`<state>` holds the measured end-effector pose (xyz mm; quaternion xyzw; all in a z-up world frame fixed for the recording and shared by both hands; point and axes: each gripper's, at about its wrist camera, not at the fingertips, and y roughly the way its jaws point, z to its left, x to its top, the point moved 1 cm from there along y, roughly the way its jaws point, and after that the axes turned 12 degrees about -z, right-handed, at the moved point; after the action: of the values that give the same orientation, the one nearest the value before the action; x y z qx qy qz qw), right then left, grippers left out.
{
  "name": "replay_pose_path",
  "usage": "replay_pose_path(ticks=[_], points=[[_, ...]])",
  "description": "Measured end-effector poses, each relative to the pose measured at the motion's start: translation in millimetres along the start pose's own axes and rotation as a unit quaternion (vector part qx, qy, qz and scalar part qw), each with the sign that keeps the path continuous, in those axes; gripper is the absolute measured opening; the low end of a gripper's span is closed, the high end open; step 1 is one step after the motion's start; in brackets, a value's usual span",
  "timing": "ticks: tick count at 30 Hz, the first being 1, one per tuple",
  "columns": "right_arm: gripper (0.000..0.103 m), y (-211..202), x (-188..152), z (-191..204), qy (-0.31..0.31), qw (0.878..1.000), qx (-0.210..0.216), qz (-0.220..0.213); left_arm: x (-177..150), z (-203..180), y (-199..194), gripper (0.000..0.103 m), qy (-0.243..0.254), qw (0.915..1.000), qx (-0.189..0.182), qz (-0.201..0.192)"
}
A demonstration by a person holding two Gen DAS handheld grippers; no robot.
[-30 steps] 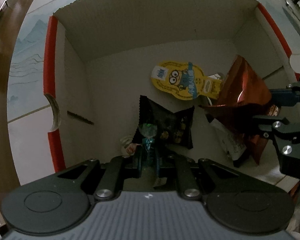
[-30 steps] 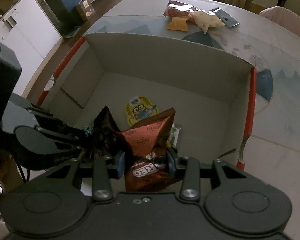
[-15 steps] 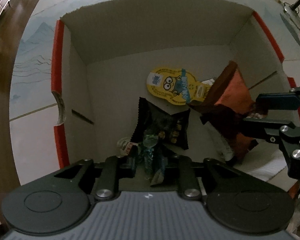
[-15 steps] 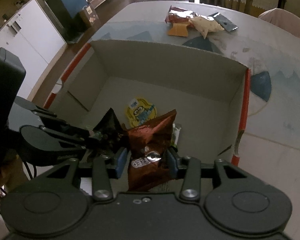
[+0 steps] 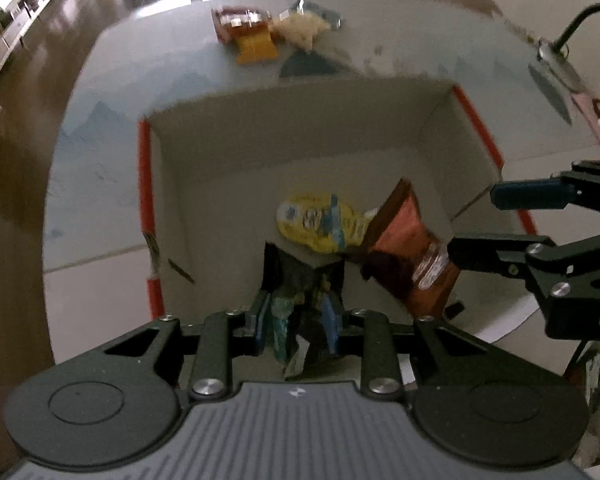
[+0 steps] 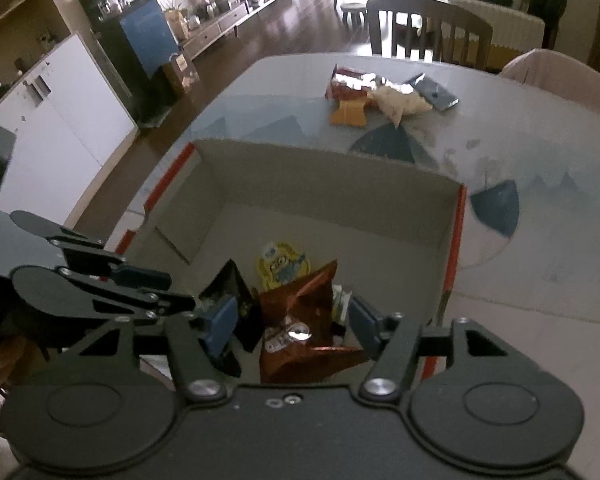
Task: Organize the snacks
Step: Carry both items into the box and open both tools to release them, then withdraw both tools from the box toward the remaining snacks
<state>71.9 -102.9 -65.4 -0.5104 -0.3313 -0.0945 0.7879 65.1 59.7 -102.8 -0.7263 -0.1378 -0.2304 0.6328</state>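
Note:
An open cardboard box (image 5: 300, 120) (image 6: 320, 184) with red edges holds a yellow cartoon pack (image 5: 316, 224) (image 6: 282, 264), a black snack bag (image 5: 304, 276) (image 6: 228, 284) and a shiny brown cookie bag (image 5: 408, 256) (image 6: 300, 312). My left gripper (image 5: 296, 318) (image 6: 180, 292) hangs over the box's near side. Its jaws are opening, and the black bag's crumpled end lies loose between them. My right gripper (image 6: 294, 322) (image 5: 474, 220) is beside it on the right. Its jaws are opening wide, with the brown bag between them and the pads off it.
Beyond the box, several more snack packets (image 5: 268, 30) (image 6: 380, 96) lie in a heap on the pale patterned table (image 6: 540, 152). A dark chair (image 6: 428, 28) stands at the table's far edge. White cabinets (image 6: 60, 120) line the left.
Both grippers have risen and tilted up, so the far table now shows. Both sets of jaws have spread. The black bag and the brown bag have been let go inside the box.

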Motion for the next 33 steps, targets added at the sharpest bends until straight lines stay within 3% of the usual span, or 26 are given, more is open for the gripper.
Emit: replay_pose_path(ticks=[7,9,11,15,22,29,33], points=[[0.076,-16.3,16.0,-0.5,-0.002,1.0,0.01,-0.03,18.2,-0.9,-23.6,0.028,0.002,0.9987,-0.003,-0.051],[0.078,-20.6,21.1,-0.5,-0.005,0.999,0.011,-0.039,22.0,-1.8,-29.1,0.037,0.001,0.9981,-0.006,-0.062],[0.081,-24.4,25.7,-0.3,-0.008,0.999,0.013,-0.046,25.5,-2.3,-36.3,0.054,0.001,0.9968,-0.011,-0.079],[0.086,-30.5,37.4,-0.4,-0.019,0.998,0.012,-0.059,36.2,-4.8,-44.4,0.055,0.005,0.9948,-0.012,-0.101],[0.099,-38.6,63.1,-5.6,-0.035,0.996,0.012,-0.079,62.3,-3.2,-51.3,0.066,0.008,0.9915,-0.011,-0.13],[0.101,-42.5,100.5,-23.9,-0.049,0.994,0.005,-0.099,101.7,9.2,-54.1,0.081,-0.006,0.9865,-0.011,-0.163],[0.103,-36.8,123.1,-36.6,-0.068,0.992,0.0,-0.106,129.6,19.6,-47.1,0.084,-0.022,0.9851,-0.002,-0.17]])
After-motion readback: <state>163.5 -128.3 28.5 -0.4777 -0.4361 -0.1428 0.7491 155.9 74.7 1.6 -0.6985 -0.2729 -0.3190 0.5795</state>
